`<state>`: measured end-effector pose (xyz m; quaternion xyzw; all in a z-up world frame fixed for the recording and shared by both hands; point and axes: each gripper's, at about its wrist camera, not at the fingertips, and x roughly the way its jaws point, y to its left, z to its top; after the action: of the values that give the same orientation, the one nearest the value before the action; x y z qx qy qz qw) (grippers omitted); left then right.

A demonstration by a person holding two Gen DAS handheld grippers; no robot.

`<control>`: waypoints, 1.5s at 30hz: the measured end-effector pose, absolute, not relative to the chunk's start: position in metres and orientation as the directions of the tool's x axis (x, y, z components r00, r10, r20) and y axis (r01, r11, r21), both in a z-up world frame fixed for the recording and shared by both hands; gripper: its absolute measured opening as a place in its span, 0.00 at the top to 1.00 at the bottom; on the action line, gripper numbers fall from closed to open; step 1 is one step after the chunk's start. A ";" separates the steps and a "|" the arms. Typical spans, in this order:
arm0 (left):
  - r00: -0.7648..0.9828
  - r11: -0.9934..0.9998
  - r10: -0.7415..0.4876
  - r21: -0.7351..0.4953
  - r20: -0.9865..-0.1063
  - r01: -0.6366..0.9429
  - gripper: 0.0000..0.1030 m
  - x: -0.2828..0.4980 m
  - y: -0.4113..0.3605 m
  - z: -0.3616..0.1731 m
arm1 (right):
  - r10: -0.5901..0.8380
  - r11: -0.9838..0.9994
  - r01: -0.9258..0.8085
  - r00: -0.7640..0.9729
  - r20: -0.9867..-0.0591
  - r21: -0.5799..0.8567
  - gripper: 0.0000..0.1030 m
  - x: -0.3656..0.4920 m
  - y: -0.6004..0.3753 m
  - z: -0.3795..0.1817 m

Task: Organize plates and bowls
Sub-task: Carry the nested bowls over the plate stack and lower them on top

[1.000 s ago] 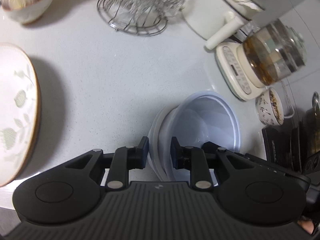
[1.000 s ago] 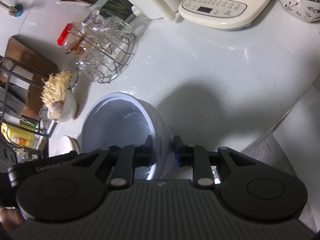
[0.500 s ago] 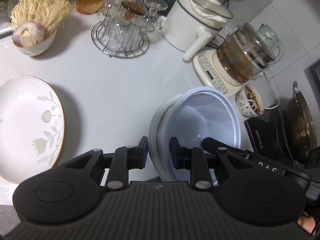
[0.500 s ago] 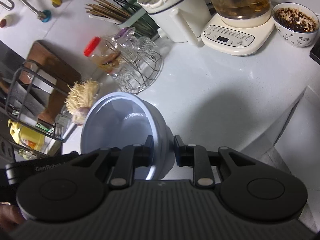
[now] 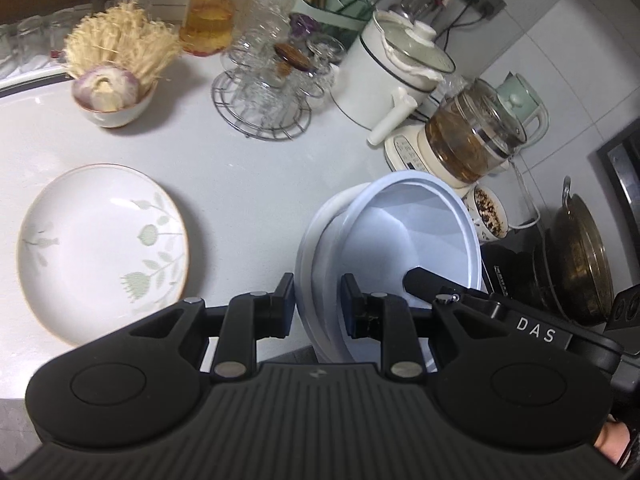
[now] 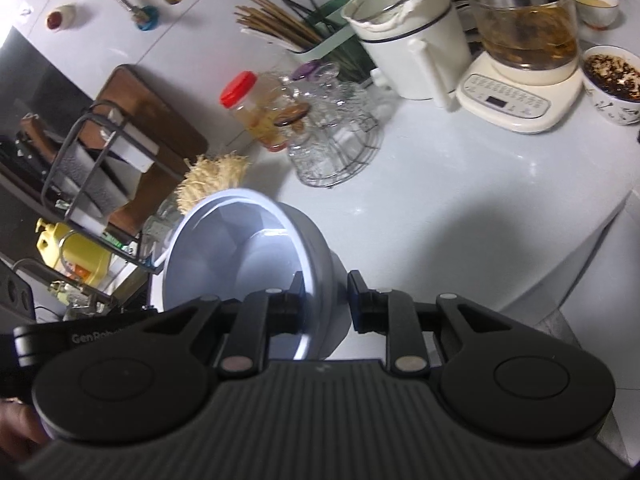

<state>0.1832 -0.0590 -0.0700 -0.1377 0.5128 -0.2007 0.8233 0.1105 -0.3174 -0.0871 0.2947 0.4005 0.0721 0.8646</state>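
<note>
Above the white counter (image 5: 256, 184), both tongs (image 5: 318, 300) (image 6: 326, 298) pinch opposite rims of stacked bowls (image 5: 400, 240).

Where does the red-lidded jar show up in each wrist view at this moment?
Left wrist: the red-lidded jar stands at the top, left of centre, behind the wire rack of glasses.
Right wrist: the jar is upper left of centre, leaning in the picture, just left of the same rack.
Shared landmark: the white pot with a side handle, right of the rack in both.
</note>
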 end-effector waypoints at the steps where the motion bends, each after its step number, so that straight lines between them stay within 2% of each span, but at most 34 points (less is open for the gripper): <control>1: 0.397 0.881 -0.472 -0.437 -0.787 0.180 0.74 0.182 -0.053 -0.069 | 0.365 0.816 0.106 0.667 -0.649 0.568 0.76 0.111 -0.313 -0.086; 9: 0.425 0.888 -0.454 -0.438 -0.783 0.142 0.73 0.177 -0.009 -0.068 | 0.395 0.829 0.042 0.661 -0.638 0.558 0.76 0.120 -0.275 -0.081; 27: 0.510 0.882 -0.378 -0.468 -0.773 -0.055 0.74 0.180 0.106 -0.090 | 0.497 0.828 -0.073 0.554 -0.667 0.556 0.76 0.160 -0.174 -0.096; 37: 0.481 0.876 -0.372 -0.472 -0.794 -0.101 0.74 0.203 0.126 -0.135 | 0.454 0.865 -0.057 0.512 -0.729 0.499 0.77 0.183 -0.142 -0.126; 45: 0.437 0.887 -0.386 -0.457 -0.812 -0.065 0.74 0.230 0.121 -0.174 | 0.399 0.885 0.006 0.503 -0.767 0.465 0.76 0.200 -0.137 -0.156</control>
<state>0.2303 0.1207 -0.1740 -0.2165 0.5215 -0.0980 0.8195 0.1995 -0.1371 -0.1565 0.2092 0.4847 0.1167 0.8412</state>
